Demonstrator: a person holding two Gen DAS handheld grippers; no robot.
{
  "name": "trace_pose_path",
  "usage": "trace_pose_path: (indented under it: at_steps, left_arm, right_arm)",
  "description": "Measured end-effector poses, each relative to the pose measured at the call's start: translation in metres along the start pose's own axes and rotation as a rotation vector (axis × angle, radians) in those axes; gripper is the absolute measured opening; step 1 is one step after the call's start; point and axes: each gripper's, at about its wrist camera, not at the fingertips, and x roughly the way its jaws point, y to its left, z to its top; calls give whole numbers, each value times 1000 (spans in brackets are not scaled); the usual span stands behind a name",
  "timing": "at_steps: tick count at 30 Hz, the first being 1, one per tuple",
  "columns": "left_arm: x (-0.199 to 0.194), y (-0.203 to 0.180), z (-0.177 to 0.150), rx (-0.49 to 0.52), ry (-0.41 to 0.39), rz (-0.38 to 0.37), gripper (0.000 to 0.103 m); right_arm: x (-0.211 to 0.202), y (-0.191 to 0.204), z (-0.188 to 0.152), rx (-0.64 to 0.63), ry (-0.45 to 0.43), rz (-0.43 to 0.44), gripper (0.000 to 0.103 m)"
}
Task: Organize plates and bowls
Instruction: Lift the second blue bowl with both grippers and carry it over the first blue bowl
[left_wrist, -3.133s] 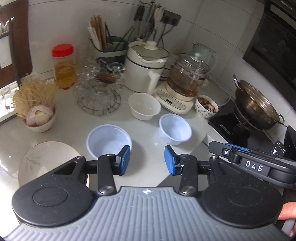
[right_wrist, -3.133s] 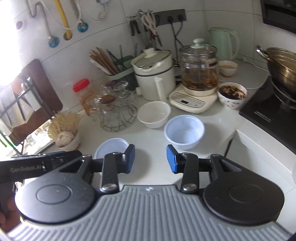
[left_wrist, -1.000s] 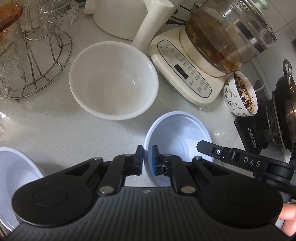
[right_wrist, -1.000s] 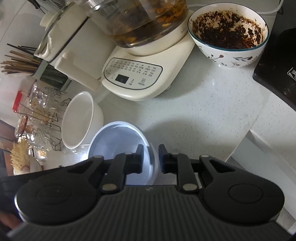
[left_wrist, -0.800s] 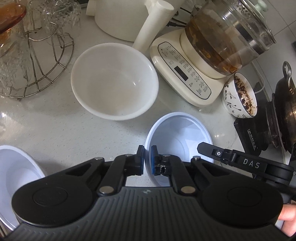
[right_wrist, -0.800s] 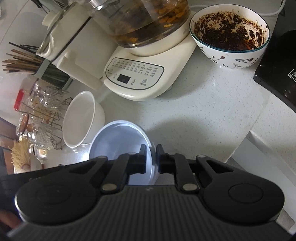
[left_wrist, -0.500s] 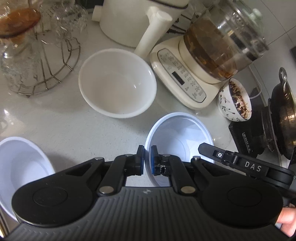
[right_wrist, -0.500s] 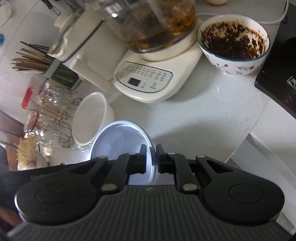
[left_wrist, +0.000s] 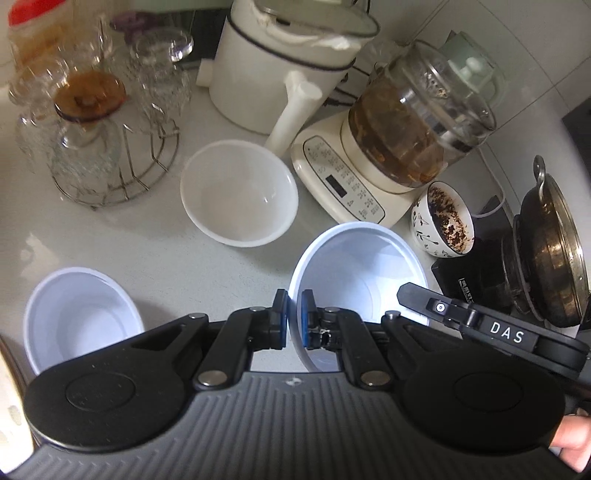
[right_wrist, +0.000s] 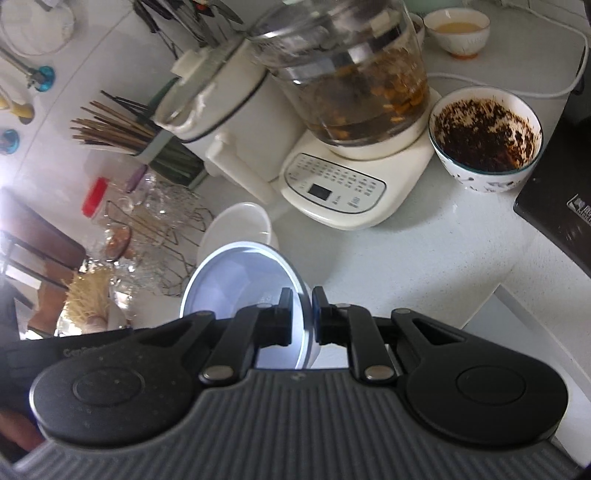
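A pale blue plastic bowl (left_wrist: 354, 266) is held above the counter by both grippers. My left gripper (left_wrist: 294, 317) is shut on its left rim. My right gripper (right_wrist: 303, 314) is shut on its right rim; the bowl (right_wrist: 240, 280) shows tilted in the right wrist view. A second pale blue bowl (left_wrist: 77, 314) sits on the counter at the lower left. A white bowl (left_wrist: 238, 192) sits on the counter further back; it also shows in the right wrist view (right_wrist: 236, 225). A plate edge (left_wrist: 9, 398) shows at the far left.
A cream kettle base with a glass pot (left_wrist: 399, 147) and a white cooker (left_wrist: 288, 62) stand behind. A patterned bowl of dark food (left_wrist: 443, 221) sits right, next to a black stove with a wok (left_wrist: 546, 251). A wire rack of glasses (left_wrist: 96, 140) stands at the left.
Both grippers closed on the blue bowl's rim and have lifted it; the views have pulled up and back, and the second blue bowl has come further into view.
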Motion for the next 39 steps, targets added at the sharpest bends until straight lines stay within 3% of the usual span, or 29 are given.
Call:
trace_pose_path:
  at_steps: [8, 19, 30, 39]
  left_arm:
    - [-36, 11, -1, -4, -32, -12, 8]
    - [-83, 40, 4, 12, -113, -33, 8]
    - [-110, 105, -13, -73, -149, 0, 8]
    - [-101, 155, -29, -137, -151, 25, 8]
  right_arm:
    - [-12, 17, -1, 26, 12, 48, 13]
    - [-22, 66, -7, -8, -45, 72, 13]
    - [6, 120, -34, -84, 13, 83, 13]
    - [46, 148, -57, -156, 70, 45, 14]
